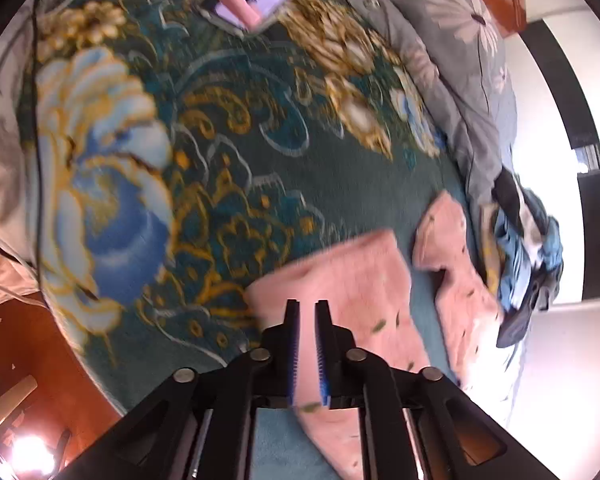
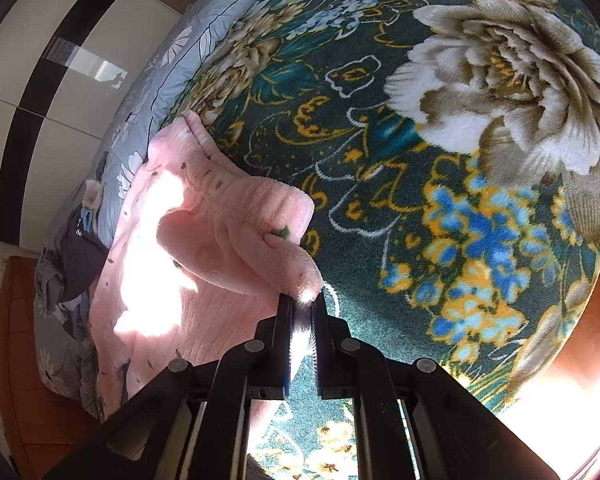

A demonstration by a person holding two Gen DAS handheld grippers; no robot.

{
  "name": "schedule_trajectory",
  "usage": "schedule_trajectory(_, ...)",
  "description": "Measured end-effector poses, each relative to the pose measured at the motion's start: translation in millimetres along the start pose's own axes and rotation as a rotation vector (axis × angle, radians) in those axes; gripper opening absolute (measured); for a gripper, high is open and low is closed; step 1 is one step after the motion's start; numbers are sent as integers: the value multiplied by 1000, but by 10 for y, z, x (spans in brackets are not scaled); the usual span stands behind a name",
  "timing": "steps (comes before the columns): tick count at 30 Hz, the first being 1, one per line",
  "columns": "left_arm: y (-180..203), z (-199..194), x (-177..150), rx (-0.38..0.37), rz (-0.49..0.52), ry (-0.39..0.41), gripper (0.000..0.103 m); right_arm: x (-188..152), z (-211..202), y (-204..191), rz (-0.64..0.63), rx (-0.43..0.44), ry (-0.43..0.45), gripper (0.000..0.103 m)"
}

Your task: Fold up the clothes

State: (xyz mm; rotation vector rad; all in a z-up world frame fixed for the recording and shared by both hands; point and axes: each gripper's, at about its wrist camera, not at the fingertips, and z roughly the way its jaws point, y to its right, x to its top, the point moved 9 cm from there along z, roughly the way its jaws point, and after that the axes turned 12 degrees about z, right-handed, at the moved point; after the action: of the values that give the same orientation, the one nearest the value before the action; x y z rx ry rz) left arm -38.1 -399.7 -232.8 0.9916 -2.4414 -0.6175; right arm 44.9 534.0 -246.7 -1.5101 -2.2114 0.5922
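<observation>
A pink fleece garment [image 1: 352, 280] with small green specks lies on the dark green flowered blanket [image 1: 228, 128]; a second pink part [image 1: 456, 264] lies to its right. My left gripper [image 1: 307, 308] is shut on the near pink piece, with fabric showing in the narrow gap between its blue pads. In the right wrist view, the same pink garment [image 2: 204, 240] is bunched and partly sunlit. My right gripper [image 2: 303, 300] is shut on a rolled corner of it, lifted slightly off the blanket [image 2: 440, 184].
A pile of blue and dark clothes [image 1: 520, 264] [image 2: 70, 256] sits on the grey daisy-print duvet [image 1: 460, 80] at the bed's edge. A flat dark object with a pink item [image 1: 256, 0] lies at the far side. Wooden floor [image 2: 32, 420] and a white and black wardrobe [image 2: 60, 60] surround the bed.
</observation>
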Motion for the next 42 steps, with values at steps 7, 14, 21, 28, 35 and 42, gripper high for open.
schedule_trajectory(7,718,568,253,-178,-25,-59,43,276,-97,-48,-27,-106,62,16)
schedule_trajectory(14,1325,1493,311,-231,-152,-162,48,164,60,-531,-149,-105,28,16)
schedule_trajectory(21,1402,1735,505,-166,-179,-79,24,103,145,-612,-175,-127,6,16)
schedule_trajectory(28,1819,1167,948,-132,154,119,7,106,71,-426,-150,-141,10,16)
schedule_trajectory(35,1377,1375,672,-94,15,-45,29,-33,47,-321,-105,-79,-20,16)
schedule_trajectory(42,832,684,98,-28,120,-40,50,-243,85,-270,-92,18,-69,31)
